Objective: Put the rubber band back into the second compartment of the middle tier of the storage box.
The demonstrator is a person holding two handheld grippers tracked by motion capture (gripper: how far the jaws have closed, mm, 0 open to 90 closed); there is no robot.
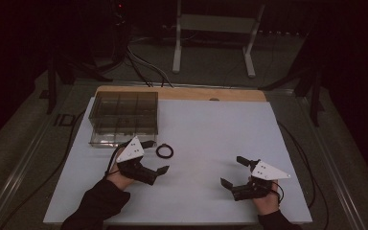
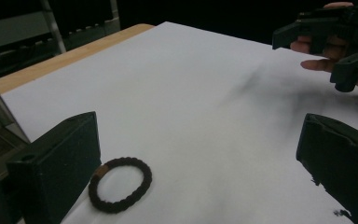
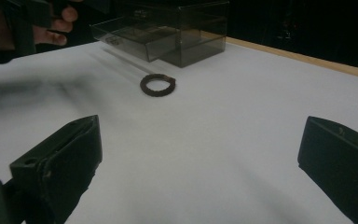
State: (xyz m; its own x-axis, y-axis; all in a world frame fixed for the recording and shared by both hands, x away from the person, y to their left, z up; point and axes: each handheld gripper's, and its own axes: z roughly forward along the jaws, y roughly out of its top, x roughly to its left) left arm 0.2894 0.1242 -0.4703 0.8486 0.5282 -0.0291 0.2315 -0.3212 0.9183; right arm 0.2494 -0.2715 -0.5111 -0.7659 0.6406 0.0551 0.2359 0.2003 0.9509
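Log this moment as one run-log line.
left gripper: open, beside hair tie | right gripper: open, empty | drawer box: drawer out

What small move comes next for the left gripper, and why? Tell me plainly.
Probably ease the left gripper toward the hair tie until its open jaws straddle it, then close. The tie lies flat on the white mat, just beside one jaw and not yet between them, with the clear drawer box close by.
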